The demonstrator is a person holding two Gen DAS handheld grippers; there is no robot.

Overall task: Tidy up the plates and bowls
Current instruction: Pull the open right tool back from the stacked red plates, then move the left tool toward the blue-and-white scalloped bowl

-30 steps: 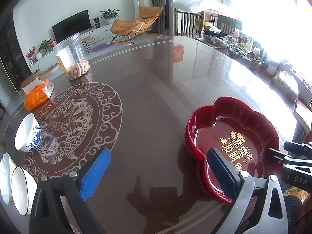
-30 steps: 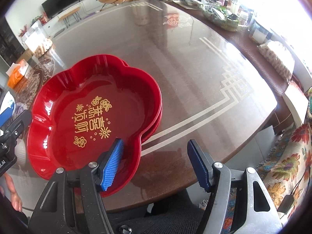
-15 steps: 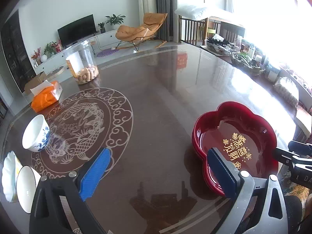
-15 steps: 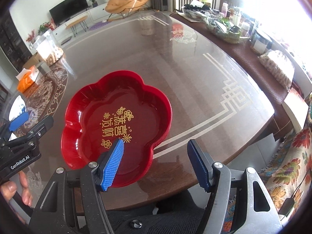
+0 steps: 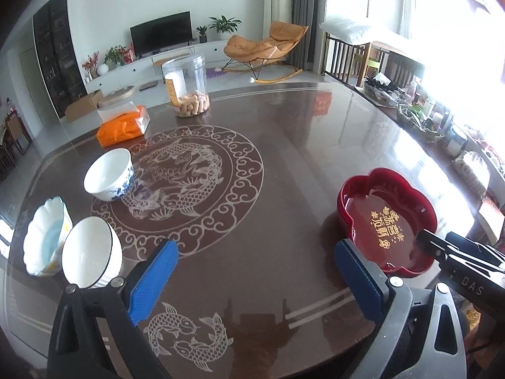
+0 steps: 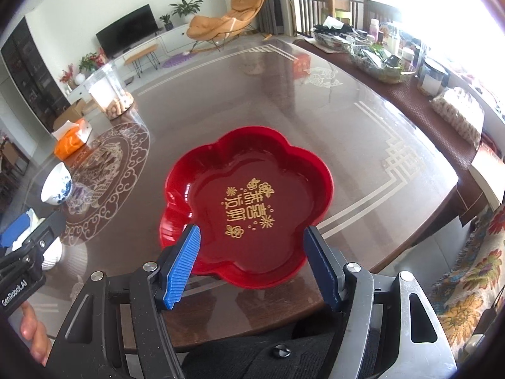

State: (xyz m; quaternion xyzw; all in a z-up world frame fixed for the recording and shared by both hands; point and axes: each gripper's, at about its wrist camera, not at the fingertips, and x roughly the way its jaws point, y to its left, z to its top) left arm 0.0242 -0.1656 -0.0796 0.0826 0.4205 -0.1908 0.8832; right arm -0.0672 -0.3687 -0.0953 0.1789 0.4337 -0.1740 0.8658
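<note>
Glass-topped dark wooden table [image 5: 284, 145] carries your red flower-shaped lacquer plates [image 6: 252, 195], stacked near its right front edge. Three white ceramic bowls [image 5: 109, 173] sit far left. Your left gripper [image 5: 252, 281] and right gripper [image 6: 252, 262] hover spread wide, holding nothing.

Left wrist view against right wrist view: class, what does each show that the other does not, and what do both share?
Only the left wrist view shows the black-rimmed white bowl, the scalloped white dish beside it and the fish inlay. Only the right wrist view shows a second red plate's rim under the top one, and the patterned cloth. Both show the red flower-shaped plate, blue-and-white bowl, orange tissue pack and clear jar.
</note>
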